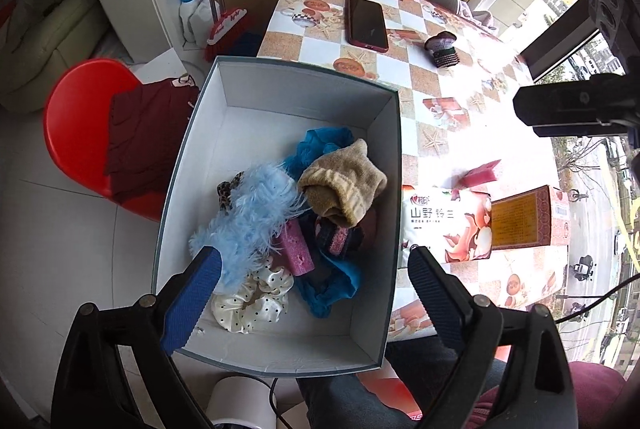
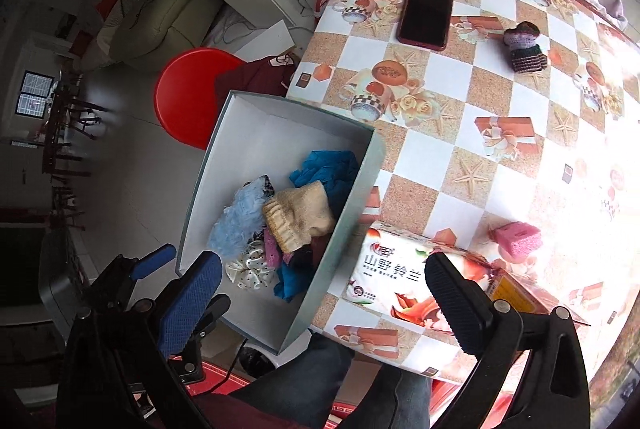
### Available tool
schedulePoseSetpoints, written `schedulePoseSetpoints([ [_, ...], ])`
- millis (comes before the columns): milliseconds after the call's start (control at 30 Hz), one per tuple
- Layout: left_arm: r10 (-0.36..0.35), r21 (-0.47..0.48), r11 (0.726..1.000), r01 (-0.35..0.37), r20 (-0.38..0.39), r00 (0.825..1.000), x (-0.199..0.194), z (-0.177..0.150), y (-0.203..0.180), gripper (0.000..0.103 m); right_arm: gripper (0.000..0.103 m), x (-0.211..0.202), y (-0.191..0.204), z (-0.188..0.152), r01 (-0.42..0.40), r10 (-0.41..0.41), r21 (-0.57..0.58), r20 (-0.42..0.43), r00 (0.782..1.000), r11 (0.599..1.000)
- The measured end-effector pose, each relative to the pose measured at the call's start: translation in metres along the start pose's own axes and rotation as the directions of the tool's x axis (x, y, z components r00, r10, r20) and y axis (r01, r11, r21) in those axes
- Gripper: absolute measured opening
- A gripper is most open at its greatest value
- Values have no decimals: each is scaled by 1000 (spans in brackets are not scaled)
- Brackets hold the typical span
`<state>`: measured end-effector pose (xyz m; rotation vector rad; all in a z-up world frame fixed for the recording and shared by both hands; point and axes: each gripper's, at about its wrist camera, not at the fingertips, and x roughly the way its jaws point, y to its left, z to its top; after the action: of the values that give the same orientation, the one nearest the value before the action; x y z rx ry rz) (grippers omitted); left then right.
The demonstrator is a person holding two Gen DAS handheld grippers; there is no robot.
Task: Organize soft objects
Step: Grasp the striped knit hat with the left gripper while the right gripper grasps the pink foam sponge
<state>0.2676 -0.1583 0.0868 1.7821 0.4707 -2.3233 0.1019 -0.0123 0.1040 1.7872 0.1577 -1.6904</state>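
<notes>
On the checkered table (image 2: 460,117) a white box (image 1: 240,101) overhangs the edge to collect soft things, its pile (image 1: 288,213) already inside, while the left gripper (image 1: 316,293) and right gripper (image 2: 324,293) hover spread and empty, and the pink sponge (image 2: 516,237) and knitted piece (image 2: 524,49) wait outside.

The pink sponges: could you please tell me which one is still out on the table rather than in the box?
The lighter pink sponge beside the tissue pack lies on the table; the darker one is in the box.
</notes>
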Motion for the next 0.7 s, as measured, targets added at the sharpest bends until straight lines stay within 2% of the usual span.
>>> schedulePoseSetpoints([
  [100, -4, 37, 999, 4, -4, 1000, -3, 12, -18, 96, 102, -25, -48, 8, 58, -57, 59, -7, 998, 997],
  [233, 5, 82, 997, -4, -18, 1000, -2, 24, -44, 96, 102, -26, -119, 16, 167, -155, 112, -104, 982, 980],
  [367, 21, 125, 992, -16, -42, 999, 4, 30, -70, 96, 102, 6, -172, 20, 224, -194, 112, -232, 953, 968],
  [500, 49, 141, 989, -38, -76, 996, 16, 35, -95, 96, 102, 52, -185, 27, 198, -177, 27, -340, 923, 980],
  [600, 72, 133, 989, -59, -98, 993, 24, 37, -109, 96, 102, 92, -182, 34, 149, -166, -75, -432, 886, 986],
  [700, 88, 116, 990, -75, -117, 989, 32, 39, -120, 96, 102, 131, -180, 38, 113, -179, -155, -529, 829, 981],
])
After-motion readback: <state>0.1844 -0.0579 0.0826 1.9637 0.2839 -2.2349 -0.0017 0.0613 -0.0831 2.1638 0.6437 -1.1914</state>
